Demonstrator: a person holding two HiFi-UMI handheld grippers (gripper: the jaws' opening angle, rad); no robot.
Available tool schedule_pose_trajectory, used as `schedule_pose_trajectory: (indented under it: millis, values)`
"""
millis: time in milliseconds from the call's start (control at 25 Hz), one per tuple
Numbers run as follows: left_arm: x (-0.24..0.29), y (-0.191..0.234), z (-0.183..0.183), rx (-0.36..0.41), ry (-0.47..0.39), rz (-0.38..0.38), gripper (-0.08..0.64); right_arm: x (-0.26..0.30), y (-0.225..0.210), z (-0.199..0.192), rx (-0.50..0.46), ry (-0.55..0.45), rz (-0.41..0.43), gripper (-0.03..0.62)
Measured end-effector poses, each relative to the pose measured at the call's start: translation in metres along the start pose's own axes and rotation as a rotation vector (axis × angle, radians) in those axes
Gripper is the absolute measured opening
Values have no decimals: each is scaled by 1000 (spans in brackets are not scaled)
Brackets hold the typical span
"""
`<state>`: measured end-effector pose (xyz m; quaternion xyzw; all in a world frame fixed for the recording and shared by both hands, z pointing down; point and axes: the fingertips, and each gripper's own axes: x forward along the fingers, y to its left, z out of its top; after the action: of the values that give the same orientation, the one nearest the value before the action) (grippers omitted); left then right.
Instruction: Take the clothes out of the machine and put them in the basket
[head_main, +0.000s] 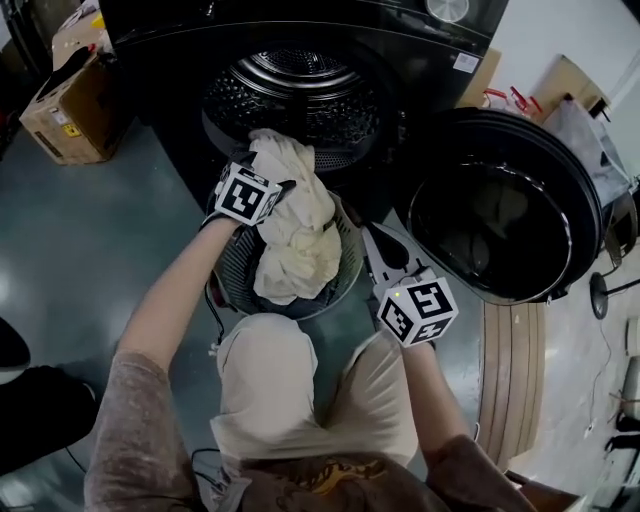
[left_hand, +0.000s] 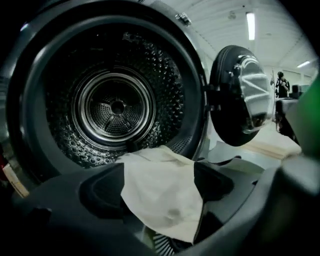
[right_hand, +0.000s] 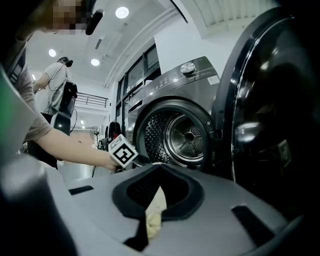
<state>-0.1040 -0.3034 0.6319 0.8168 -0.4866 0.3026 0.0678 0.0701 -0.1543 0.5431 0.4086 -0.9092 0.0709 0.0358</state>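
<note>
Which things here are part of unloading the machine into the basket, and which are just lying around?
Job: washing machine, its open door, cream cloth, basket, left gripper open around the cloth, right gripper shut on a bit of it.
Lying about: cardboard box, wooden boards.

A crumpled cream cloth garment (head_main: 295, 225), unpatterned, is seen in a round dark grey mesh basket (head_main: 232, 272), with a glossy black front-loading washing machine (head_main: 300, 25) and its dimpled silver steel drum (head_main: 300, 100) at 12 o'clock and a brown cardboard box (head_main: 65, 112) at 10 o'clock.
</note>
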Motion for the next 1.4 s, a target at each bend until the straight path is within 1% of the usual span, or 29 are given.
schedule_pose_trajectory:
  millis: [200, 280, 360, 520, 560, 600, 640, 680, 720, 760, 800, 920, 1120, 1280, 1400]
  values:
    - [48, 35, -8, -36, 85, 69, 431, -4, -9, -8, -6, 24, -25, -3]
    - [61, 40, -14, -63, 102, 67, 433, -5, -13, -11, -4, 32, -36, -3]
    - [71, 41, -20, -74, 111, 65, 433, -6, -17, -14, -3, 41, -45, -3]
    - [75, 43, -18, -43, 99, 96, 428, -7, -25, -16, 2, 41, -63, -3]
    - [75, 44, -17, -37, 93, 103, 420, -7, -27, -16, 4, 37, -66, -3]
    - [74, 42, -17, -34, 85, 97, 393, -7, -28, -16, 7, 34, -67, -3]
    - [74, 38, -17, -38, 75, 79, 337, -7, -27, -16, 9, 32, -67, -3]
    - [73, 33, -18, -51, 67, 54, 242, -7, -27, -17, 11, 32, -65, -3]
    - [71, 26, -19, -72, 64, 29, 170, -7, -26, -18, 12, 32, -63, -3]
    - [69, 21, -20, -92, 65, 7, 131, -7, -24, -18, 12, 33, -61, -3]
    - [65, 15, -21, -103, 69, -14, 115, -6, -23, -19, 14, 33, -58, -3]
    - [44, -8, -23, -99, 81, -104, 98, -7, -20, -19, 23, 23, -47, -3]
    - [-16, -52, -16, -98, 49, -243, 97, -3, -13, -14, 29, 4, -14, -3]
    - [-59, -80, -14, -120, 35, -326, 98, 4, -5, -12, 21, -3, 20, -3]
    - [-81, -96, -18, -144, 37, -366, 100, 7, 1, -10, 17, -5, 44, -3]
